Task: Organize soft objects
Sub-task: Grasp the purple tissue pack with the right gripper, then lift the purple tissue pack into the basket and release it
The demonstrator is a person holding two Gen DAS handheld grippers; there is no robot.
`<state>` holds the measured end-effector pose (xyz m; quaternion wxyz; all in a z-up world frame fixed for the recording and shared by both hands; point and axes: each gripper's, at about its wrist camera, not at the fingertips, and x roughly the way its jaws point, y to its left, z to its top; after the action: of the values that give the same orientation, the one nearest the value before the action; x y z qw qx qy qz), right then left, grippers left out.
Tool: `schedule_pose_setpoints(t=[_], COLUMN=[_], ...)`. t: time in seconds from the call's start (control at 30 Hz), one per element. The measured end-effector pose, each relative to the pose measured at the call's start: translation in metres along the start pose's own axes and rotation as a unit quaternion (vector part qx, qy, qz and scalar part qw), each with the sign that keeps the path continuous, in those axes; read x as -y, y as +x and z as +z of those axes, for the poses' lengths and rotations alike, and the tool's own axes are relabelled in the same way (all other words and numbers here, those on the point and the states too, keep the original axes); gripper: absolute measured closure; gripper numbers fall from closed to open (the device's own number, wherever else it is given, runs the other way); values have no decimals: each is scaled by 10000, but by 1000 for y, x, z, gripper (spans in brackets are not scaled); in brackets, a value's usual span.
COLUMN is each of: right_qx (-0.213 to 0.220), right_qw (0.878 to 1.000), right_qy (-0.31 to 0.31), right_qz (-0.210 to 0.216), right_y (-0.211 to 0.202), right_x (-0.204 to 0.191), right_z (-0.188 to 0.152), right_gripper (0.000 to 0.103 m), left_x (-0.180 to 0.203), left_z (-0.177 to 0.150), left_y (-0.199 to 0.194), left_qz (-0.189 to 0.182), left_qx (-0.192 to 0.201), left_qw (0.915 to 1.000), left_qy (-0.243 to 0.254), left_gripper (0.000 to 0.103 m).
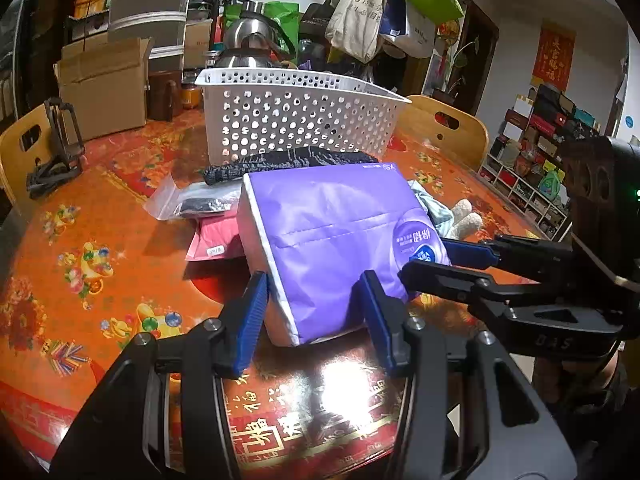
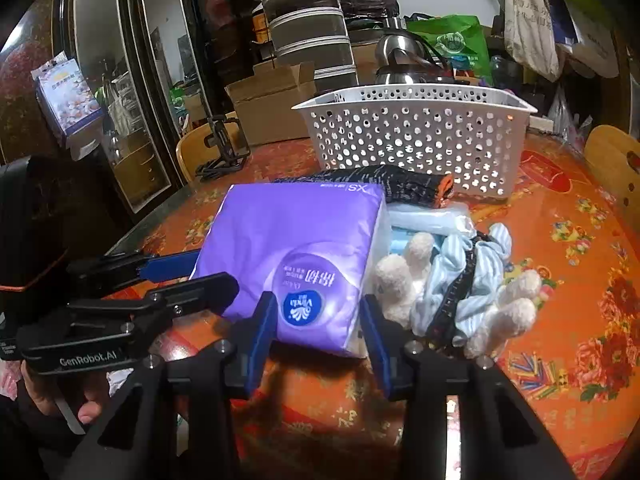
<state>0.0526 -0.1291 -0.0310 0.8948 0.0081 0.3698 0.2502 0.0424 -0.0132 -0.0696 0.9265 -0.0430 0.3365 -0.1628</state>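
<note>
A purple tissue pack (image 1: 336, 240) lies on the red table, also in the right wrist view (image 2: 296, 248). My left gripper (image 1: 316, 312) has its blue pads on either side of the pack's near corner, shut on it. My right gripper (image 2: 320, 332) is likewise shut on the pack's other corner; it shows in the left wrist view (image 1: 452, 264). A white perforated basket (image 1: 296, 116) stands behind, also in the right wrist view (image 2: 416, 132). A plush toy in striped blue cloth (image 2: 460, 284), a dark knit item (image 1: 280, 164), a bagged dark item (image 1: 192, 200) and a pink packet (image 1: 216, 240) lie around.
A cardboard box (image 1: 104, 88), a black metal holder (image 1: 56, 152), a steel kettle (image 1: 248, 44) and jars stand at the table's far side. Wooden chairs (image 1: 444, 128) flank the table. Bags hang behind. A light blue packet (image 2: 432, 216) lies by the plush.
</note>
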Motion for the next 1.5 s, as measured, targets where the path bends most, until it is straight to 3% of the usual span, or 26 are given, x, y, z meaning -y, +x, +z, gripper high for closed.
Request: schedule_pose_setpoints(t=[0.3, 0.73, 1.03, 1.23, 1.5], right_qx=[327, 890, 1017, 987, 642], right_qw=[9993, 9945, 9925, 9927, 9962], right_qy=[-161, -440, -438, -372, -54], right_qz=[-125, -339, -515, -585, -592], right_y=[-17, -41, -34, -19, 29], right_x=[-9, -10, 17, 43, 85], right_z=[5, 62, 129, 182, 222], right_gripper=[66, 68, 69, 69, 69], left_x=[8, 13, 5, -8, -32], left_z=[12, 96, 193, 254, 296], left_y=[-28, -34, 1, 43, 117], left_qz=[156, 255, 223, 131, 124], left_qx=[584, 1041, 1022, 719, 218], left_qw=[9982, 9942, 9945, 9973, 9992], left_qy=[46, 116, 89, -75, -312], left_gripper=[59, 59, 59, 59, 59])
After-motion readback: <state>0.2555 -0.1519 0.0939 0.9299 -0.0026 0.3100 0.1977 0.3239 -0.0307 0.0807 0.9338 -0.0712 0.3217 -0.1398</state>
